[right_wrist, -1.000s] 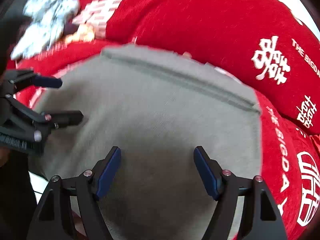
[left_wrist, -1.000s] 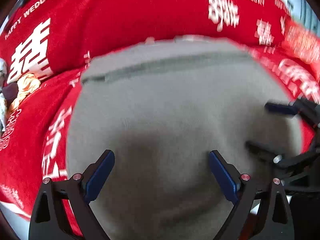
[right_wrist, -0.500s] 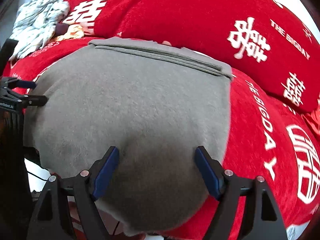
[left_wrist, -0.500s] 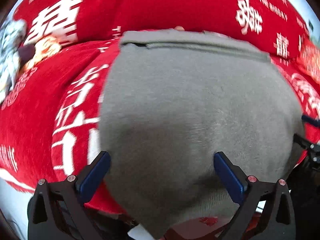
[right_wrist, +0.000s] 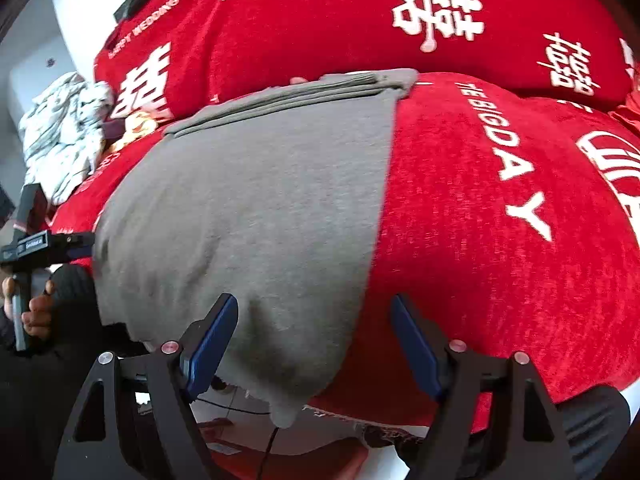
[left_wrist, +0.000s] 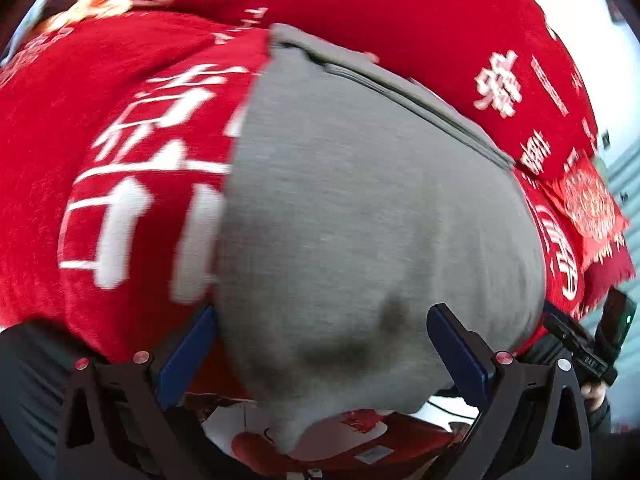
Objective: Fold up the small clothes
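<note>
Gaping, both tongs, left [left_wrist: 320,344] and right [right_wrist: 314,340], above one grey garment [right_wrist: 256,208].

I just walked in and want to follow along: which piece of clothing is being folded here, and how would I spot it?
Look at the big red bedspread with white lettering. On its near part lies the grey garment, spread flat, its near edge hanging over the bed's edge. It is plain grey, unlike the crumpled pale patterned clothes heaped further back.
</note>
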Demonstrator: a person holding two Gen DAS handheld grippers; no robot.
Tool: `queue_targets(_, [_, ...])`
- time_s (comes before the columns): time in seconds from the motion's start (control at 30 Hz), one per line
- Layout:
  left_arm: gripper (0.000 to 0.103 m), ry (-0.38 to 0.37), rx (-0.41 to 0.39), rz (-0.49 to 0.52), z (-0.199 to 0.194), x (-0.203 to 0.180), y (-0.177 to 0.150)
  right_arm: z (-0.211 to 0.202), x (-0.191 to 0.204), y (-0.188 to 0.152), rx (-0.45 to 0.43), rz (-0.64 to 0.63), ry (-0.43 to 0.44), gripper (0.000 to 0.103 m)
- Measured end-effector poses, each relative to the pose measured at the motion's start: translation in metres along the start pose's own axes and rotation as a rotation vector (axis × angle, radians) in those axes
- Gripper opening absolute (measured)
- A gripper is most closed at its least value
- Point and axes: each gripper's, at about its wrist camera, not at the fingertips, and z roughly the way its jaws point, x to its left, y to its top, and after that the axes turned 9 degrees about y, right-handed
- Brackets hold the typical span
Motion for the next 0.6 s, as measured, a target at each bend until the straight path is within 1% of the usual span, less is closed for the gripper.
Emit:
queue_targets(0.03, [0.103,0.038,-0.008,0.030,0.003,-0.009,-0.001,0.003,0.003,0.000,0.006,-0.017,0.006,0.082])
queue_targets(0.07, [0.103,0.059,-0.015,0.034,0.005,-0.013,-0.001,0.005,0.006,0.000,0.010,-0.032,0.006,0.082])
queue_targets(0.1, [0.103,0.061,-0.024,0.026,0.005,-0.014,-0.001,0.007,0.010,0.000,0.014,-0.049,0.006,0.082])
queue_targets(0.17, [0.103,0.033,-0.045,0.013,0.004,-0.018,0.000,0.011,0.017,-0.001,0.018,-0.074,0.001,0.082])
queue_targets(0.23, [0.103,0.015,-0.061,0.030,0.002,-0.021,-0.001,0.011,0.016,-0.001,0.019,-0.073,-0.002,0.081])
queue_targets(0.27, [0.103,0.025,-0.069,0.042,0.003,-0.024,-0.002,0.010,0.015,-0.001,0.020,-0.067,0.000,0.080])
queue_targets(0.37, [0.098,0.046,-0.088,0.047,0.002,-0.024,-0.003,0.009,0.014,-0.003,0.026,-0.055,-0.010,0.070])
queue_targets(0.4, [0.092,0.054,-0.097,0.043,0.002,-0.024,-0.002,0.010,0.015,-0.003,0.026,-0.054,-0.026,0.061])
queue_targets(0.43, [0.081,0.070,-0.108,0.041,0.001,-0.024,-0.003,0.011,0.015,-0.002,0.019,-0.046,-0.048,0.052])
queue_targets(0.47, [0.075,0.094,-0.125,0.038,-0.001,-0.023,-0.003,0.012,0.015,-0.001,0.012,-0.036,-0.068,0.049])
queue_targets(0.5, [0.066,0.103,-0.131,0.034,-0.001,-0.021,-0.003,0.013,0.016,0.000,0.005,-0.034,-0.088,0.044])
queue_targets(0.53, [0.058,0.111,-0.137,0.027,-0.002,-0.019,-0.003,0.014,0.020,-0.001,0.004,-0.047,-0.108,0.039])
queue_targets(0.6, [0.057,0.099,-0.140,0.007,-0.004,-0.012,-0.005,0.017,0.026,-0.002,0.007,-0.084,-0.150,0.039])
